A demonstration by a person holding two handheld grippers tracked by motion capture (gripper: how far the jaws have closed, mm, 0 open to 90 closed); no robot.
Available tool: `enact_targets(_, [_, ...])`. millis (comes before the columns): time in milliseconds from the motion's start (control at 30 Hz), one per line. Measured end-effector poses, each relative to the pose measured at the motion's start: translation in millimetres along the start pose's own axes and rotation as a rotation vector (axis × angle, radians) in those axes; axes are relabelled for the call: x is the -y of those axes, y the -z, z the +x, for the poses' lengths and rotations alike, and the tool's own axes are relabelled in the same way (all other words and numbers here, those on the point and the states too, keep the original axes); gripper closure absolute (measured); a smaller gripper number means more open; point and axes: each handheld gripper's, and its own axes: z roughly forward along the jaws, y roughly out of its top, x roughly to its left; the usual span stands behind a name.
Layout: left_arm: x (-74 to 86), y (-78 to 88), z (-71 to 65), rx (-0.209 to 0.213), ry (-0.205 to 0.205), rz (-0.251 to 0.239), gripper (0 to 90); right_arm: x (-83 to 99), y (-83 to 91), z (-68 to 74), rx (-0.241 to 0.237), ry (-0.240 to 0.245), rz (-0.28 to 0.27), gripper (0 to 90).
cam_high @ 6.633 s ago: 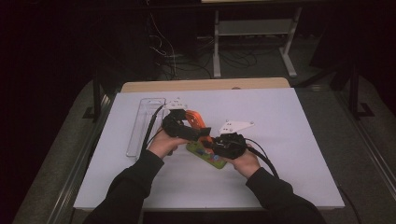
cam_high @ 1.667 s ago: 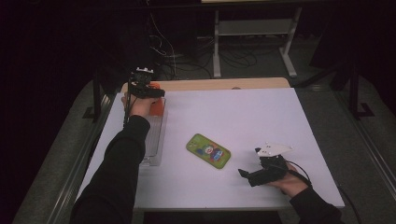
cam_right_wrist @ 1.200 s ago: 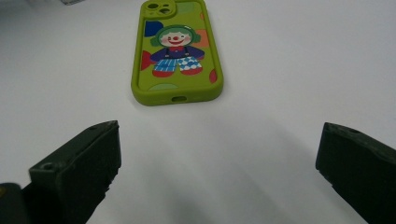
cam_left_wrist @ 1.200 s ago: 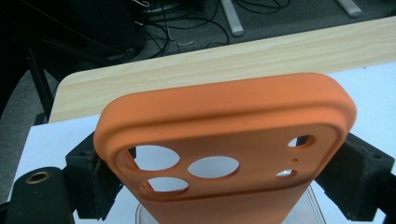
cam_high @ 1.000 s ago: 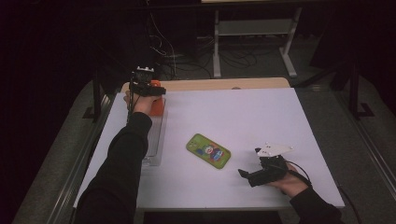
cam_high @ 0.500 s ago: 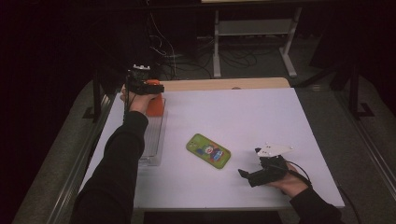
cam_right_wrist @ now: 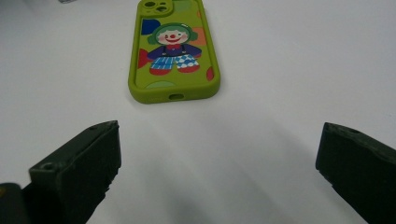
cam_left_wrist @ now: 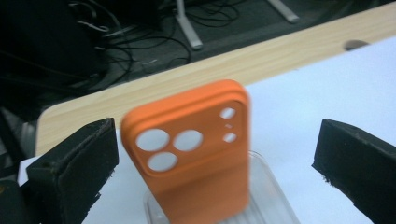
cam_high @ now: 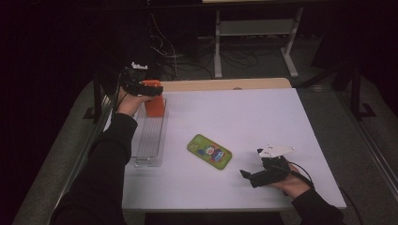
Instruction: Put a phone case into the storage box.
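An orange phone case stands upright at the far end of a clear slotted rack on the left of the white table. My left gripper hovers at its top. In the left gripper view the jaws are wide apart on either side of the orange case, touching neither edge, so my left gripper is open. A green phone case with a clown picture lies flat mid-table. My right gripper rests open near the front right, pointing at the green case and short of it.
The white table sheet ends in a wooden strip at the far edge. Beyond it are cables and a desk frame on the dark floor. The rack's near slots hold nothing.
Since the oldest frame the left gripper has taken the orange case from mid-table to the rack and the right has drawn back to the front right. In the last second the left hand rose slightly.
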Motion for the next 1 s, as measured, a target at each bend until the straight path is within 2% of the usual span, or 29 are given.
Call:
enact_targets(133, [2.8, 9.6, -4.4, 0.036, -0.036, -0.005, 0.0, -0.3, 0.8, -0.1, 0.004, -0.002, -0.002, 0.0])
enact_targets(167, [3.6, 10.7, -5.4, 0.048, -0.034, -0.004, 0.0, -0.4, 0.9, 0.1, 0.005, -0.003, -0.002, 0.0])
enact_targets(333, [10.9, 20.9, -15.5, 0.131, -0.059, 0.012, 0.0, -1.2, 1.1, 0.8, -0.001, -0.003, 0.004, 0.0])
enact_targets(400, [14.4, 25.0, -22.6, 0.168, -0.080, 0.012, 0.0, -1.6, 0.7, 0.7, 0.004, 0.005, 0.002, 0.0])
enact_targets(633, [24.6, 36.1, -44.3, 0.273, -0.104, -0.011, 0.0, -2.7, -1.7, 1.1, 0.002, -0.003, 0.012, 0.0])
enact_targets(700, [28.2, 39.2, -50.5, 0.299, -0.136, -0.005, 0.0, -2.8, -2.4, 0.3, 0.003, 0.006, 0.013, 0.0])
enact_targets(800, [33.9, 43.4, -63.8, 0.343, -0.154, 0.001, 0.0, -3.0, -2.4, 0.2, 0.003, 0.004, 0.013, 0.0])
enact_targets(867, [37.2, 46.3, -72.7, 0.366, -0.189, -0.002, 0.0, -3.4, -2.7, 0.2, 0.004, 0.004, 0.015, 0.0])
enact_targets(967, [43.1, 50.1, -87.9, 0.403, -0.212, -0.007, 0.0, -2.4, -2.5, 1.0, 0.003, 0.011, 0.014, 0.0])
enact_targets(1000, [45.2, 51.0, -93.6, 0.417, -0.211, -0.009, 0.0, -1.6, -1.7, 2.0, -0.001, -0.003, 0.022, 0.0])
